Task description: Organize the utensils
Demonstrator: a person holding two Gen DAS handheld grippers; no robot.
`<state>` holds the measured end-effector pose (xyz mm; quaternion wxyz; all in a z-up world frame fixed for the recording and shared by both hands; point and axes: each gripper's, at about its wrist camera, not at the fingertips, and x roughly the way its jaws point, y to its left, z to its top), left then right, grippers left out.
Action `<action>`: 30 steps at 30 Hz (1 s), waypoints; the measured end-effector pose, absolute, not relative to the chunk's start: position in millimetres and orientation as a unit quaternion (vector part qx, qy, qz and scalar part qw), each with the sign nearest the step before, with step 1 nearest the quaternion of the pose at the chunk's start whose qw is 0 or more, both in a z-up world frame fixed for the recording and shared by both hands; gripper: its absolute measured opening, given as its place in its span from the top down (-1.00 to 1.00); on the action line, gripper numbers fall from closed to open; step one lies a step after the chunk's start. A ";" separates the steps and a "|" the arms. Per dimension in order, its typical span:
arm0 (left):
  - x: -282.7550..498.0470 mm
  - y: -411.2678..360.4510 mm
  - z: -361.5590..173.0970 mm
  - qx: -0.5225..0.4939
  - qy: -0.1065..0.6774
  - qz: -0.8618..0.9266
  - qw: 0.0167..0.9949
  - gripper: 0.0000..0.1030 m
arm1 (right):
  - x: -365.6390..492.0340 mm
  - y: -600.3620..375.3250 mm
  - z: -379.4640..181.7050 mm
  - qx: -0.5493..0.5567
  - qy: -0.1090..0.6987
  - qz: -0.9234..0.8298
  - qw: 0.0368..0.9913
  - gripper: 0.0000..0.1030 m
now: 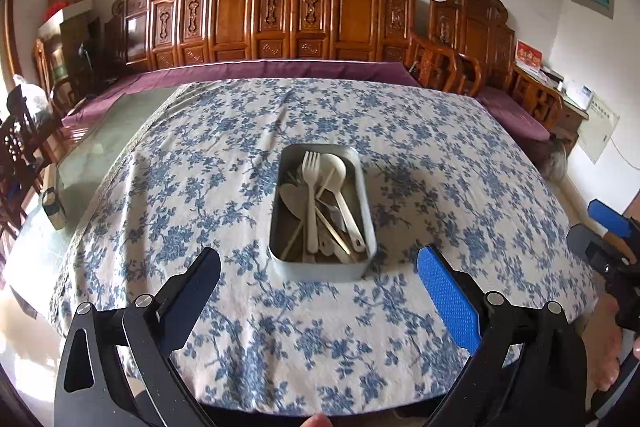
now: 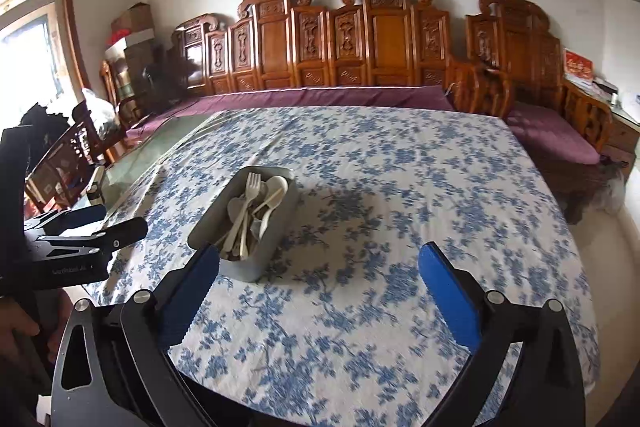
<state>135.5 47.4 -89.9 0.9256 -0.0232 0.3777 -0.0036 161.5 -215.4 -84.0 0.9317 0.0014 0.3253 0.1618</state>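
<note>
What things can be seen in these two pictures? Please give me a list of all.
tin: one, grey, rectangular, middle of the table
fork: one, white, in the tin
spoon: one clearly seen, white, in the tin beside the fork
other utensils: count unclear, pale, piled in the tin
tablecloth: one, white with blue flowers, over the table
bench: carved brown wood, purple cushion, along the wall
left gripper: black and blue, jaws open, empty
right gripper: black and blue, jaws open, empty

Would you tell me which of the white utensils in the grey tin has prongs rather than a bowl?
The white fork in the grey tin: its head ends in prongs at the tin's far end, while the white spoon beside it has a rounded bowl.
</note>
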 end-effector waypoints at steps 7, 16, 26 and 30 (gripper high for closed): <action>114.6 31.4 -68.8 -0.019 0.360 -0.014 0.933 -0.85 | 137.7 -237.4 -77.3 0.003 0.318 0.135 0.939 -0.95; 89.6 6.6 -20.1 0.009 0.316 -0.024 0.948 -0.85 | 112.2 -252.3 -36.1 0.003 0.272 0.124 0.954 -0.95; 59.2 -8.3 29.8 0.010 0.267 -0.028 0.963 -0.85 | 82.7 -261.1 21.2 0.006 0.206 0.124 0.971 -0.95; 46.4 -6.3 42.9 0.006 0.248 -0.023 0.969 -0.85 | 71.8 -262.6 36.8 0.003 0.188 0.121 0.975 -0.95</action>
